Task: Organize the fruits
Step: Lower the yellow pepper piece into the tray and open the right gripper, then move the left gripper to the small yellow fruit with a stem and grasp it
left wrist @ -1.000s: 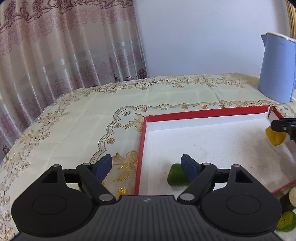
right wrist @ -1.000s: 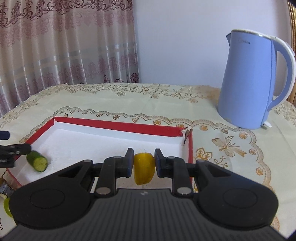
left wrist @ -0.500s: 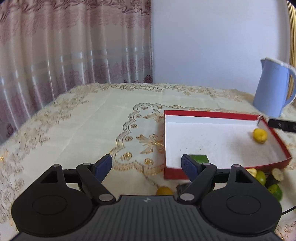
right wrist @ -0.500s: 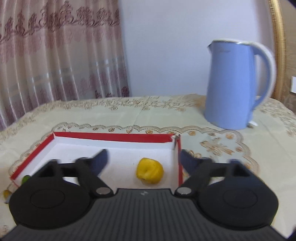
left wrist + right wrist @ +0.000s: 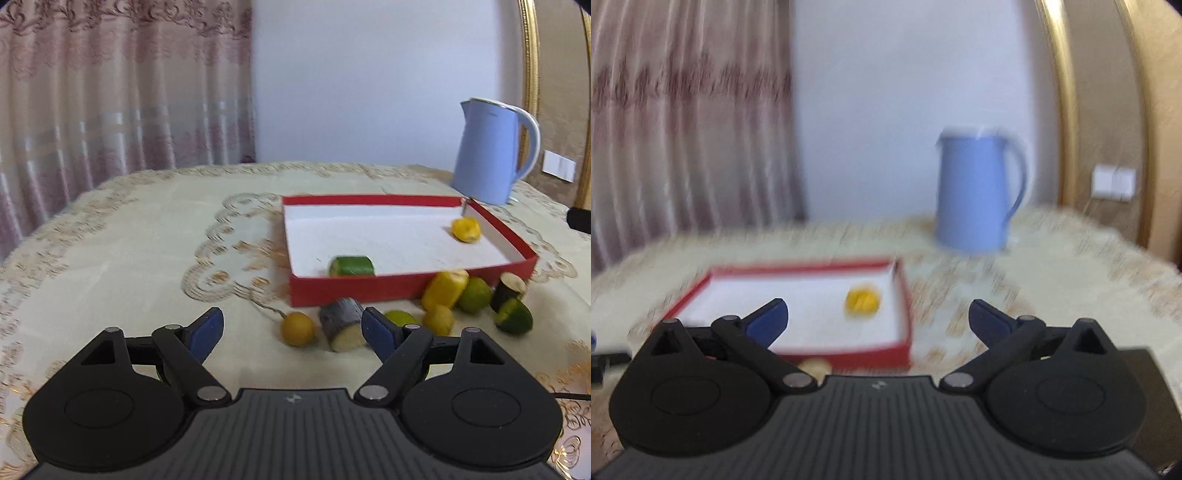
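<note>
A red box (image 5: pixel 410 290) with a white floor holds a green cucumber piece (image 5: pixel 351 266) near its front wall and a yellow fruit (image 5: pixel 466 229) near its far right corner. In front of the box lie a small orange fruit (image 5: pixel 297 328), a dark-skinned cut piece (image 5: pixel 342 324), a yellow piece (image 5: pixel 445 288) and several green limes (image 5: pixel 476 295). My left gripper (image 5: pixel 292 329) stands open just short of the orange fruit and the dark piece. My right gripper (image 5: pixel 878 317) is wide open and holds nothing; its blurred view shows the box (image 5: pixel 849 356) and the yellow fruit (image 5: pixel 863 302) beyond it.
A blue kettle (image 5: pixel 489 151) stands behind the box at the right; the right wrist view shows the kettle (image 5: pixel 979 192) too. A patterned cream tablecloth (image 5: pixel 129 240) covers the table. Curtains (image 5: pixel 110 92) hang at the left, and a gold frame (image 5: pixel 528 92) rises at the right.
My right gripper let go of the yellow fruit in the box, opened wide and drew back. My left gripper pulled back from the box, bringing the loose fruits in front of it into view.
</note>
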A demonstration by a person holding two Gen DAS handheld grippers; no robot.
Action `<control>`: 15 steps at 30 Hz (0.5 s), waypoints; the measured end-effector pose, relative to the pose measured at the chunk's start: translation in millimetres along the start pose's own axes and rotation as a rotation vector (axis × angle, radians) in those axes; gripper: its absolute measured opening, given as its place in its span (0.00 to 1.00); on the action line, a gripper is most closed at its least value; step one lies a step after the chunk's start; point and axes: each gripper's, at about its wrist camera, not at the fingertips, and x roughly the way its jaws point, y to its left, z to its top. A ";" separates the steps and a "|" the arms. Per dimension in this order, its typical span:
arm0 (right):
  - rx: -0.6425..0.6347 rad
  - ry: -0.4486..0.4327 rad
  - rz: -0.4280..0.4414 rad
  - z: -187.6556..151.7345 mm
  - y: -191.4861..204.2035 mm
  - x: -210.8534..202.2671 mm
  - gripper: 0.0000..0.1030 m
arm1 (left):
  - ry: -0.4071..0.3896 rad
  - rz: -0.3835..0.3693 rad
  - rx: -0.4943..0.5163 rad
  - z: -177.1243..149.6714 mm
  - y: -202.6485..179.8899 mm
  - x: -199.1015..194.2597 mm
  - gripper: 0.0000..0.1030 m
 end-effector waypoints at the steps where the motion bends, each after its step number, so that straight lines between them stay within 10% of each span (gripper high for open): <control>1: -0.049 0.057 0.015 -2.5 5.0 5.6 1.00 | 0.007 -0.011 0.005 -1.8 -1.0 2.6 0.80; 15: 0.177 0.087 0.167 -37.2 -13.5 21.5 1.00 | 0.023 -0.070 0.258 -6.3 -10.7 18.2 0.80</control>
